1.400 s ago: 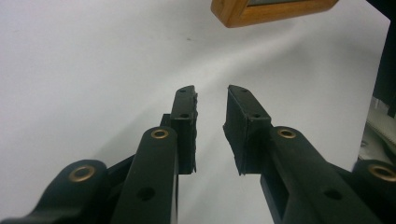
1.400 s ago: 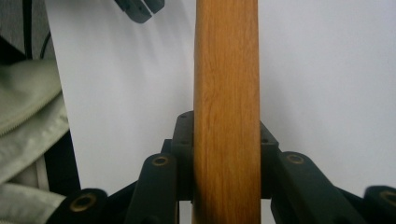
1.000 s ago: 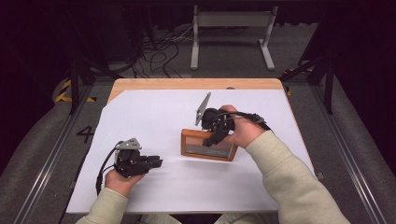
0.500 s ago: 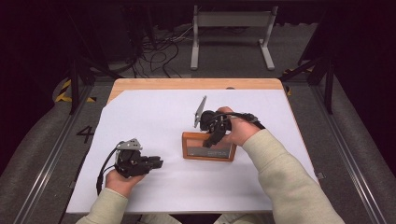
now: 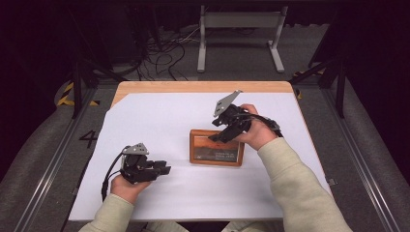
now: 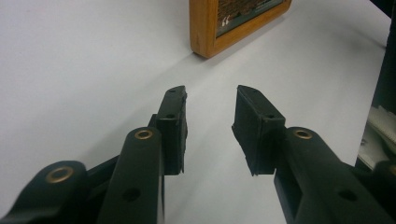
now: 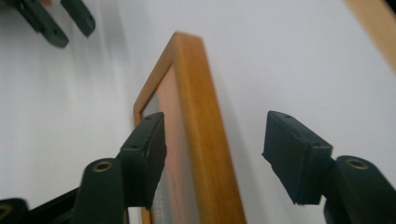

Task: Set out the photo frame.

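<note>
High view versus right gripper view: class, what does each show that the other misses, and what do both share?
High view: both sleeved forearms, the white table cover in full outline, the wooden table edge, floor cables and a metal stand behind. Right gripper view: the right claw up close, its pads just opened, straddling the wooden rail of the picture frame without pressing it. Shared: the frame lying flat, and the left claw, also just opened, with nothing between its pads.
</note>
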Action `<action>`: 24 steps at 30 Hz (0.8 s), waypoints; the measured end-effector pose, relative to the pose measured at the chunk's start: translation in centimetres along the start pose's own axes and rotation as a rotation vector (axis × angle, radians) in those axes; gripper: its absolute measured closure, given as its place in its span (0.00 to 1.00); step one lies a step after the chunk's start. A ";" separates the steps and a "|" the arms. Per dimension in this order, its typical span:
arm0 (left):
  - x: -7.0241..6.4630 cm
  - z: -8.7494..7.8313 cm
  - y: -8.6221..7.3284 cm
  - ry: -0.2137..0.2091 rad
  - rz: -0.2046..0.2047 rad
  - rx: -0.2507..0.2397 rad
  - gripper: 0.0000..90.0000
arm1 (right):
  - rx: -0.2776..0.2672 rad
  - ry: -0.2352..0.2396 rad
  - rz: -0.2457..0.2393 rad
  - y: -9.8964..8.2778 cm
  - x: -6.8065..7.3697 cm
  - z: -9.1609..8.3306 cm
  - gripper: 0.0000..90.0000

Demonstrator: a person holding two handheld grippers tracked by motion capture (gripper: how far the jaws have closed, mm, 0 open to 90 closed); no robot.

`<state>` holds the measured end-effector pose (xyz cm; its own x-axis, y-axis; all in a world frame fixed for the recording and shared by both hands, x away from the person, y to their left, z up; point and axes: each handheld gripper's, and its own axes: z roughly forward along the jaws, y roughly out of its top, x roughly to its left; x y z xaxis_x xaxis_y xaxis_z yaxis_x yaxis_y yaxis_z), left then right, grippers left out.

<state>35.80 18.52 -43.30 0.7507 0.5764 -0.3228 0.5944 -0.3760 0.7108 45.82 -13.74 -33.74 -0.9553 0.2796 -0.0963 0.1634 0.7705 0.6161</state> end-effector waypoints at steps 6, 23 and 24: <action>-0.2 -0.5 -0.2 0.025 0.012 -0.026 0.61 | -0.142 -0.093 0.096 -1.5 0.4 -3.4 0.26; -1.2 -1.7 -0.4 0.077 0.105 -0.122 0.50 | -0.333 -0.240 0.231 -9.3 4.0 -10.1 0.00; -1.2 -1.8 -0.4 0.076 0.105 -0.131 0.49 | -0.352 -0.254 0.238 -9.9 4.3 -10.5 0.00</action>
<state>34.13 19.27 -42.13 0.7797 0.5942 -0.1975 0.4673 -0.3423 0.8151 37.55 -26.16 -31.99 -0.8040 0.5891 -0.0811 0.2349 0.4398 0.8668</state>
